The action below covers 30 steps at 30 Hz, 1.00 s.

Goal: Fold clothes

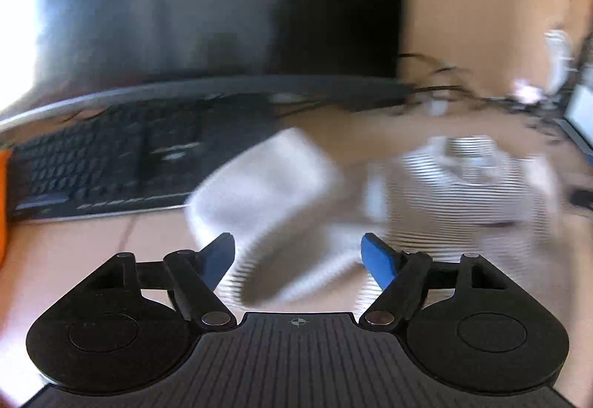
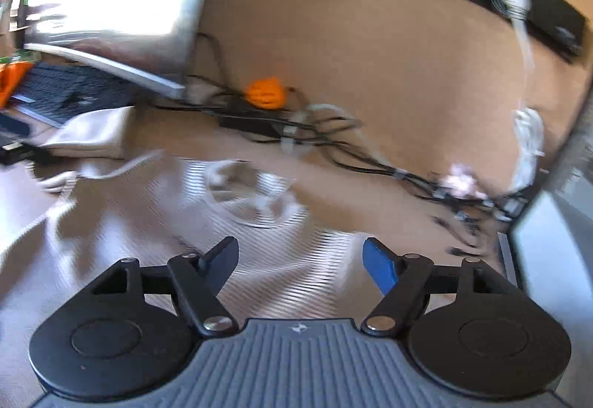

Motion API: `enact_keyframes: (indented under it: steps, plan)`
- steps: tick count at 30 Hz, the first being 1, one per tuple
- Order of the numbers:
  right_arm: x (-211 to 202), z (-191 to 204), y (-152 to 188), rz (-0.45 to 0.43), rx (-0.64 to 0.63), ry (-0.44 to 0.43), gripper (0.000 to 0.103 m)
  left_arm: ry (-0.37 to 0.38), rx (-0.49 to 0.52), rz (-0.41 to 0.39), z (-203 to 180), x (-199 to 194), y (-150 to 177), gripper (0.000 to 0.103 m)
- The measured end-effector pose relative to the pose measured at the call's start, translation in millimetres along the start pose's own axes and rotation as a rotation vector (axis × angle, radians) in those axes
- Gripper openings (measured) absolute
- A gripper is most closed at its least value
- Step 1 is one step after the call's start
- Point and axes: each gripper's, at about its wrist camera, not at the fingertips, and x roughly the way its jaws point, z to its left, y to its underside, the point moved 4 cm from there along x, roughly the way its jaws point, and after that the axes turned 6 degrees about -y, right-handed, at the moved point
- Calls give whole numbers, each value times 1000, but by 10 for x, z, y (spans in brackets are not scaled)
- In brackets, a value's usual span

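A white, finely striped shirt point(image 1: 463, 196) lies spread on the wooden desk, blurred by motion. Its collar shows in the right wrist view point(image 2: 252, 193). A folded white cloth point(image 1: 267, 178) lies to the left of the shirt, near the keyboard; it also shows in the right wrist view point(image 2: 92, 133). My left gripper point(image 1: 298, 252) is open and empty, just above the near edge of the fabric. My right gripper point(image 2: 300, 256) is open and empty, over the striped shirt below the collar.
A black keyboard point(image 1: 111, 163) and a monitor point(image 1: 222, 11) stand at the back left. A tangle of black cables point(image 2: 333, 141) and an orange object point(image 2: 267, 94) lie behind the shirt. A laptop edge point(image 2: 548, 244) is at the right.
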Motion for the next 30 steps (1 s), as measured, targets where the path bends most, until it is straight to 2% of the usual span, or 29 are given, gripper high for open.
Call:
enact_keyframes:
  steps: [2, 4, 8, 9, 10, 11, 13, 15, 17, 20, 21, 22, 24, 26, 28, 30]
  plan:
    - [68, 162, 25, 16, -24, -42, 75, -40, 77, -5, -48, 151, -34, 75]
    - [122, 303, 88, 39, -50, -78, 75, -50, 170, 3, -158, 302, -60, 74]
    - [127, 434, 198, 68, -49, -112, 75, -80, 267, 32, -273, 560, -94, 60]
    - [120, 434, 219, 71, -41, -114, 75, -95, 293, 28, -299, 604, -103, 47]
    - [115, 422, 238, 72, -32, -111, 75, -120, 318, 10, -315, 612, -109, 23]
    - [118, 409, 252, 75, -24, -106, 75, -147, 340, -12, -324, 604, -115, 14]
    - [130, 367, 278, 82, -3, -95, 75, -180, 347, -72, -284, 485, -161, 12]
    - [129, 321, 291, 82, 20, -84, 75, -246, 311, -150, -122, 315, -275, 11]
    - [119, 290, 294, 78, 45, -79, 75, -323, 241, -190, 148, 198, -382, 11]
    - [126, 298, 298, 78, 61, -81, 75, -394, 123, -138, 623, 245, -378, 13]
    - [123, 309, 303, 79, 62, -83, 75, -407, 90, -110, 758, 289, -339, 20]
    - [125, 319, 306, 81, 61, -87, 75, -409, 57, -80, 866, 332, -289, 27]
    - [107, 321, 319, 84, 63, -86, 75, -401, -23, -19, 1033, 388, -169, 32]
    - [72, 315, 341, 85, 70, -83, 77, -387, -109, 21, 1124, 373, -67, 42]
    - [26, 292, 381, 90, 91, -79, 80, -341, -203, 45, 1154, 304, -2, 49]
    - [-24, 260, 431, 95, 121, -74, 81, -263, -249, 43, 1047, 198, 11, 53]
